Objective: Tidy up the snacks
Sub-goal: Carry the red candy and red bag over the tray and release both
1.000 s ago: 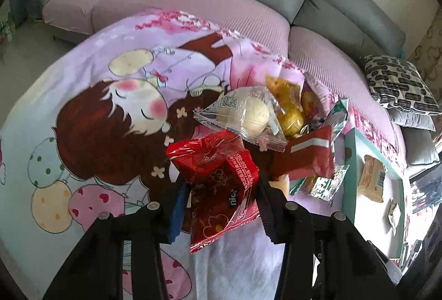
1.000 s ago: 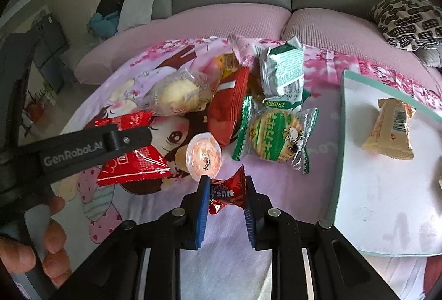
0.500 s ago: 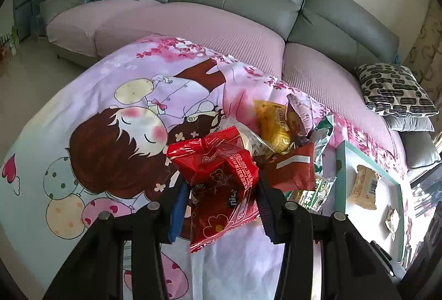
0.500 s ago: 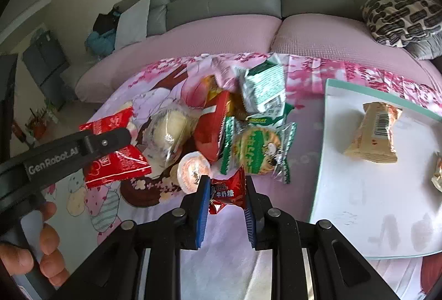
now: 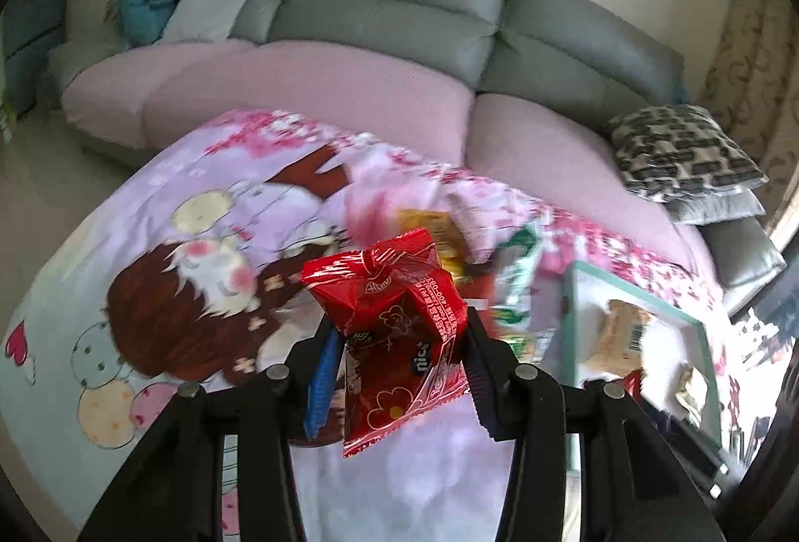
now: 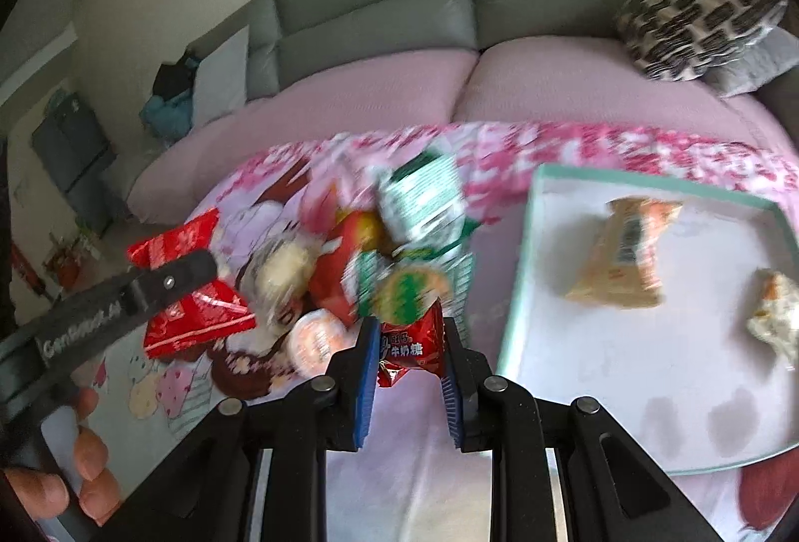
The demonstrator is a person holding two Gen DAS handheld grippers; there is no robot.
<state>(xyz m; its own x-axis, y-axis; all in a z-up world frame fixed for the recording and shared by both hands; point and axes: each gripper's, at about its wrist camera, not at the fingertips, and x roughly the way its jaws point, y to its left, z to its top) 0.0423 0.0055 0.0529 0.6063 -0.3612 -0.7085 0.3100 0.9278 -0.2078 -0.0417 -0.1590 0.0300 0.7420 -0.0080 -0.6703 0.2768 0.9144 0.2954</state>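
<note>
Left tongs (image 5: 399, 342): closed on a large red snack packet (image 5: 394, 322), held clear above the cartoon-print blanket (image 5: 165, 242). Right tongs (image 6: 405, 342): clamped on a small red candy wrapper (image 6: 412, 342), raised beside the snack pile (image 6: 394, 252). A green-rimmed tray (image 6: 519, 272) is seen just right of the pile, its near edge beside the candy; two beige packets (image 6: 624, 262) are lain toward its far side, bare tray floor in front. A pink sofa seat (image 6: 549, 87) borders the blanket's far edge.
</note>
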